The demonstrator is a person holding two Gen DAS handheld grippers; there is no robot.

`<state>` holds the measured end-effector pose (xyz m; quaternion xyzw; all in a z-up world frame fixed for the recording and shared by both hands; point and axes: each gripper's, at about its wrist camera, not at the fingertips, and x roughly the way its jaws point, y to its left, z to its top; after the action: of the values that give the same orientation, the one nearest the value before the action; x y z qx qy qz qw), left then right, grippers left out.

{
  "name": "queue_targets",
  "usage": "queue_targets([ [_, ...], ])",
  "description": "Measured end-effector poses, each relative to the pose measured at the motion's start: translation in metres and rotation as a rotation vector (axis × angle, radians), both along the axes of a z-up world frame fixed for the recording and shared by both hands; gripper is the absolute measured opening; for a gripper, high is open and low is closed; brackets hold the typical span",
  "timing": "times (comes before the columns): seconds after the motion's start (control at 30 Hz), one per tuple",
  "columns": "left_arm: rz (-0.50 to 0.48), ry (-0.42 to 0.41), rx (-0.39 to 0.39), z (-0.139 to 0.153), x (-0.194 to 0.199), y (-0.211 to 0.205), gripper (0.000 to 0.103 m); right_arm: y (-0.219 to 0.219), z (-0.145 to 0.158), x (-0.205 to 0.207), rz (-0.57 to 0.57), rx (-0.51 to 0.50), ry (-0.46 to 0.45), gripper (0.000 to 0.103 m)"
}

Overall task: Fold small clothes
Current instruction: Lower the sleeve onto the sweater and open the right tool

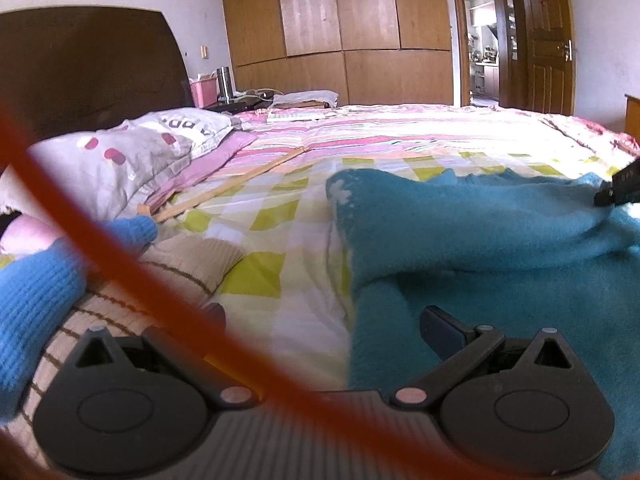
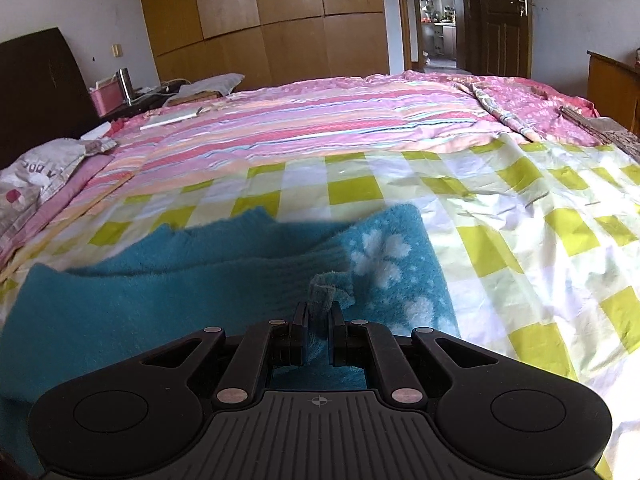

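Right wrist view: the right gripper [image 2: 318, 320] tilts down toward the bed, jaws pinched nearly together on a bunched tuft of the teal fleece garment [image 2: 168, 292].
Right grip: fabric pokes up between the two black fingers, a small crumpled nub just above the tips.
Left wrist view: the left gripper [image 1: 324, 320] angles down over the bed with its jaws spread wide and nothing between them; the gap frames bare sheet at the garment's edge.
Left fingers: the right-hand finger [image 1: 442, 330] lies over the teal fleece; the other is mostly masked by a blurred orange cable [image 1: 120, 248] slashing across the lens.
Garment position: it lies spread on the checked sheet [image 2: 520, 240] near the bed's front edge, one layer folded over another, running between the two grippers.
Garment texture: thick and fuzzy, with white flower prints at one corner [image 2: 384, 256].
Sheet: thin, creased cotton in lime, white and lilac squares; behind it a pink striped quilt [image 2: 320, 120].
Left side clutter: a beige ribbed knit with brown stripes [image 1: 168, 276] and a blue knit piece [image 1: 36, 292] sit beside the gripper, both cut off by the frame.
Pillow: grey-white with pink dots [image 1: 120, 160], lettering too distorted to read.
Hard to see: a dark shape at the left view's right edge [image 1: 620, 188], probably the other gripper, is cropped.
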<state>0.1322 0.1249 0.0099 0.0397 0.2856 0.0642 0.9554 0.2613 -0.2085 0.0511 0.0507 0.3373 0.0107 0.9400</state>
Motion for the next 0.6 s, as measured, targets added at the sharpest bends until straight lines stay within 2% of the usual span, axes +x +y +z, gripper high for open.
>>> queue_targets([
  [0.13, 0.01, -0.005, 0.029, 0.002, 0.003, -0.004, 0.103, -0.007, 0.002, 0.002, -0.028, 0.012, -0.01, 0.007],
  [0.3, 0.041, 0.009, 0.017, 0.002, 0.016, -0.005, 0.103, -0.007, -0.01, 0.004, -0.032, -0.011, 0.007, 0.007],
  [0.6, 0.036, 0.043, 0.175, -0.014, 0.045, -0.024, 0.103, -0.013, -0.015, 0.001, -0.02, 0.012, 0.007, 0.007],
])
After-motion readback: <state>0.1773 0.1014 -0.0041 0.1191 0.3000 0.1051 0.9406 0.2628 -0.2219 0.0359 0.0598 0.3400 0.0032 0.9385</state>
